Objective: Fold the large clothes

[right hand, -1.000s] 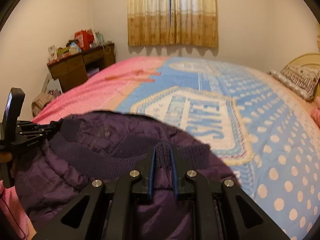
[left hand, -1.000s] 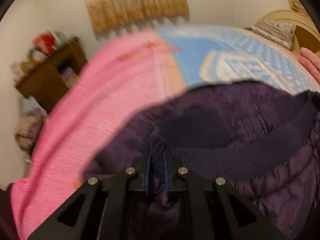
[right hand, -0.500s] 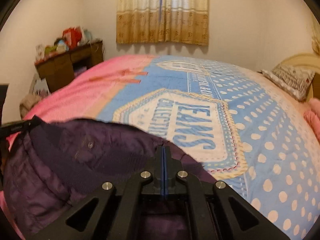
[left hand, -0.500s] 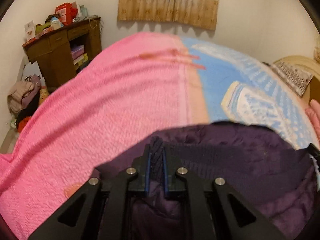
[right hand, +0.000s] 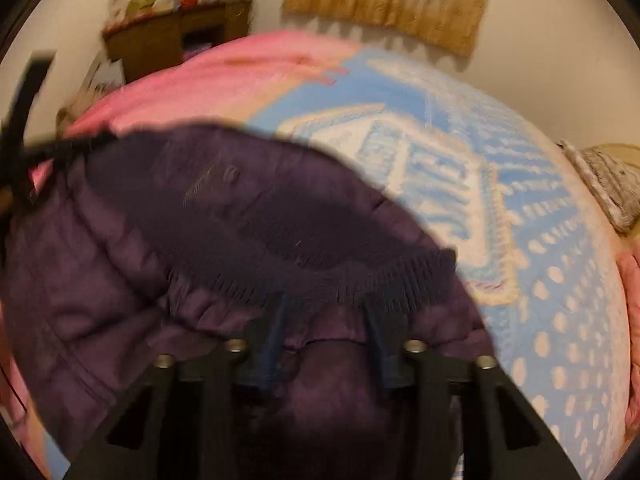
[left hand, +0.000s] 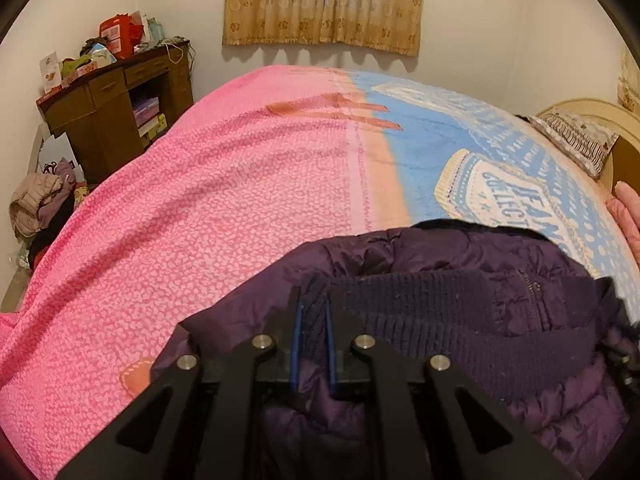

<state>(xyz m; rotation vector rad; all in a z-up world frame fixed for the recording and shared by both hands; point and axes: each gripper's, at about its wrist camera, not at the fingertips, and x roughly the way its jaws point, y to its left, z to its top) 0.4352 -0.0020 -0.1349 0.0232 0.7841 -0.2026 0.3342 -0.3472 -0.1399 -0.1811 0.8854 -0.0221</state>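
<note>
Purple quilted jacket [left hand: 460, 264] lying on the bedspread [left hand: 240, 208], held at its ribbed knit band [left hand: 440, 304] by the left gripper [left hand: 312, 312] while the right gripper [right hand: 324, 312] is letting go.

The left gripper is pinching the dark, ribbed band between its two narrow blue-edged pads, jaws nearly together on the fabric. The right gripper's jaws have just been opening; they are standing apart over the jacket's puffy, stitched shell just below the band, and blur is hiding whether the pads are touching it. The jacket is resting at the near edge of the bedspread, straddling its pebbly pink half and its blue, dotted half. Beyond the bedspread, a brown wooden desk [left hand: 116, 96] is standing on the left and pleated tan curtains [left hand: 320, 0] are hanging behind.
</note>
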